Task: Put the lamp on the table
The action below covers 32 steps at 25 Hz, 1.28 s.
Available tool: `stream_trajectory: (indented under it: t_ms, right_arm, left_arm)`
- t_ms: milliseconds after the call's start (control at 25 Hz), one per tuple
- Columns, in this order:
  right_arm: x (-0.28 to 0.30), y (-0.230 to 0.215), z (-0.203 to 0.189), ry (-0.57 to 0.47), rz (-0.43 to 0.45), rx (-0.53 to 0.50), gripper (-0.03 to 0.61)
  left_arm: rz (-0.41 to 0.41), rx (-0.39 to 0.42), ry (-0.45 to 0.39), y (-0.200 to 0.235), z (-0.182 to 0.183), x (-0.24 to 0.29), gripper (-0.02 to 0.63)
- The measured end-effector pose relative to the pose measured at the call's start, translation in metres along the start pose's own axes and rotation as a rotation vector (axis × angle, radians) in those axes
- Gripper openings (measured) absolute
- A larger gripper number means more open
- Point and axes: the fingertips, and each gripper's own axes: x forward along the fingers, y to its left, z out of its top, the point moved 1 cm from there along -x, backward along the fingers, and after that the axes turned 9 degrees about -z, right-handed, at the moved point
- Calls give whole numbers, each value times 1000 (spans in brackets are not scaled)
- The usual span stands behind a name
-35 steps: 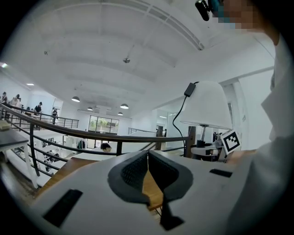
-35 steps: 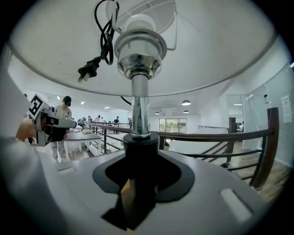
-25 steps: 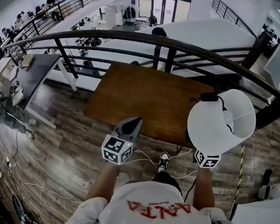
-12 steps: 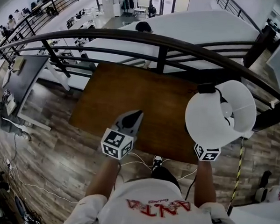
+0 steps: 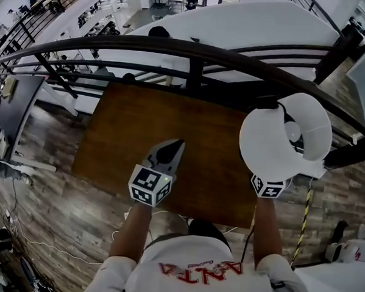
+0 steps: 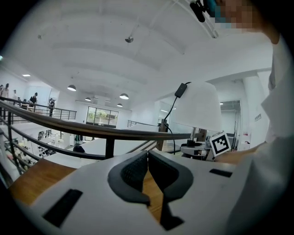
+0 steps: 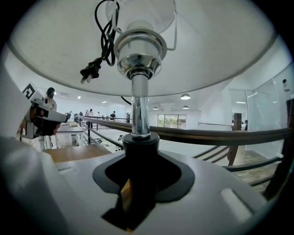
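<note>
Right gripper (image 7: 136,186) fingers clamp the lamp (image 5: 286,139) stem, carrying it upright toward the worktop (image 5: 165,120) for set-down; left gripper (image 5: 173,149) fingers are closed, empty.

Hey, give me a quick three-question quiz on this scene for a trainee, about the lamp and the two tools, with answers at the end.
1. Which part of the lamp does the right tool clamp? A shade, B black lower post, C cord.
2. True or false: the left tool grips the lamp's cord.
3. What furniture stands on the near side of the railing?
Key: 1 B. 2 False; it is shut and empty. 3 The wooden table.
</note>
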Motion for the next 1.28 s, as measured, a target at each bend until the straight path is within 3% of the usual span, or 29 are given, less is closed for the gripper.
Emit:
stream_trajectory:
  t_ms: [520, 760, 1280]
  right_arm:
    - [113, -48, -58, 46, 14, 90, 132]
    - [148, -59, -104, 90, 31, 116, 132]
    - [200, -74, -148, 90, 11, 93, 132]
  left_arm:
    - [5, -41, 32, 28, -29, 106, 14]
    - [29, -78, 66, 43, -53, 126, 14]
    - [65, -97, 133, 70, -89, 153, 14]
